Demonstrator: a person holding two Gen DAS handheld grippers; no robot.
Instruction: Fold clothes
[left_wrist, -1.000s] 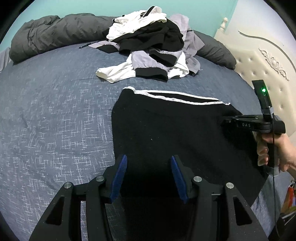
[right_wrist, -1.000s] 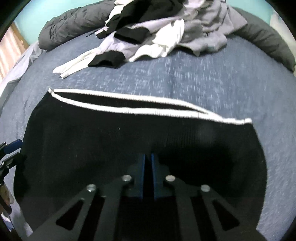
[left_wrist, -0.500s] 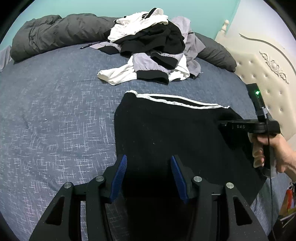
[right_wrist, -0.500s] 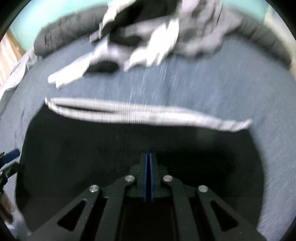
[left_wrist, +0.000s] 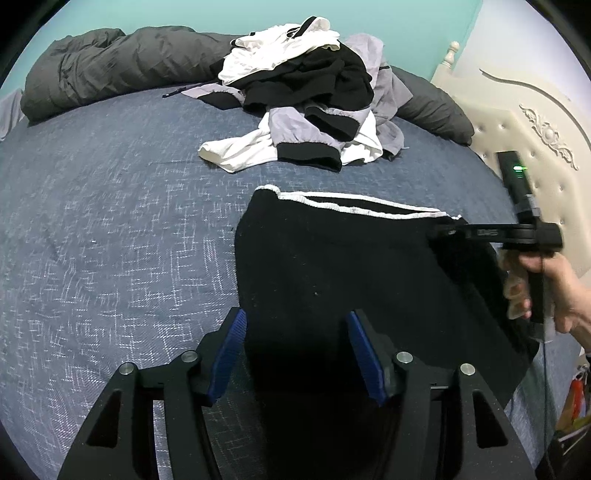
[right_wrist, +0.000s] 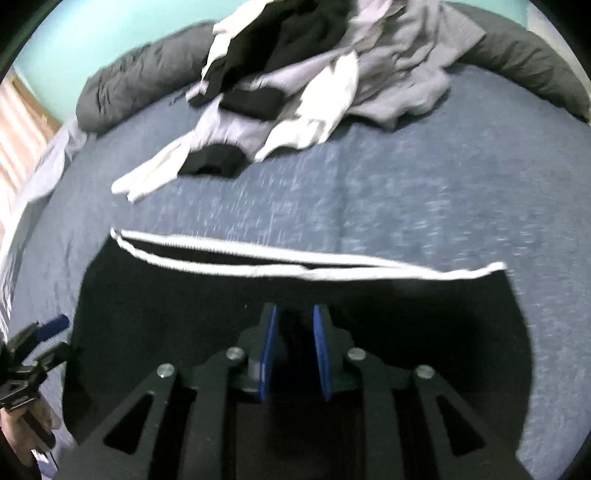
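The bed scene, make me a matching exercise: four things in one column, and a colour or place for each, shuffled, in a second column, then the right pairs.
Things:
1. black garment
2. pile of clothes
3. bedspread
4. headboard

Descriptions:
A. cream, padded, with carved trim
B. spread flat, white-edged band on its far side
C. heaped at the far side of the bed, black, white and grey
D. blue-grey with pale flecks

Pairs: 1-B, 2-C, 3-D, 4-A
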